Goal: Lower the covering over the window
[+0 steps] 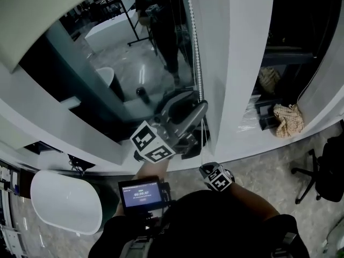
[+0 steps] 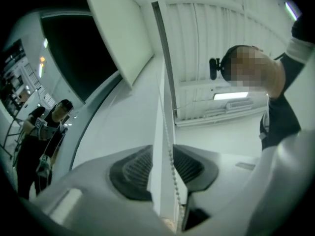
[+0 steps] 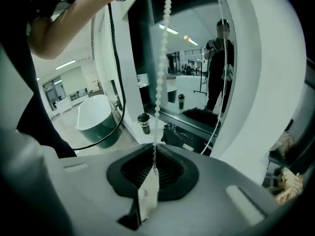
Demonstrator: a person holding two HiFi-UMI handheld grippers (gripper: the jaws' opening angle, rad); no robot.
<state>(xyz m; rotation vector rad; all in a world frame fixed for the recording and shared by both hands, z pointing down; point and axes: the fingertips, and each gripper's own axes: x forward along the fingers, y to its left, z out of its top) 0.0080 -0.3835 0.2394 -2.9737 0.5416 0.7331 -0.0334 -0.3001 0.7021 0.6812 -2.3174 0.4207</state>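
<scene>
A white bead chain (image 1: 196, 42) hangs down beside the white window frame (image 1: 236, 63). In the head view my left gripper (image 1: 199, 110) is raised at the chain, and my right gripper (image 1: 207, 170) sits lower on it. In the left gripper view the jaws stand open, and the chain (image 2: 170, 151) runs untouched through the gap of the left gripper (image 2: 163, 156) along a white frame edge. My right gripper (image 3: 154, 157) is shut on the chain (image 3: 162, 58), which rises taut from its pads. The dark window glass (image 1: 134, 63) reflects a standing person.
A white bathtub (image 1: 64, 200) stands on the floor at lower left. A small screen device (image 1: 141, 193) sits at the person's chest. A dark cup (image 1: 143, 94) rests on the sill. A crumpled cloth (image 1: 287, 120) and a black chair (image 1: 322, 171) are at the right.
</scene>
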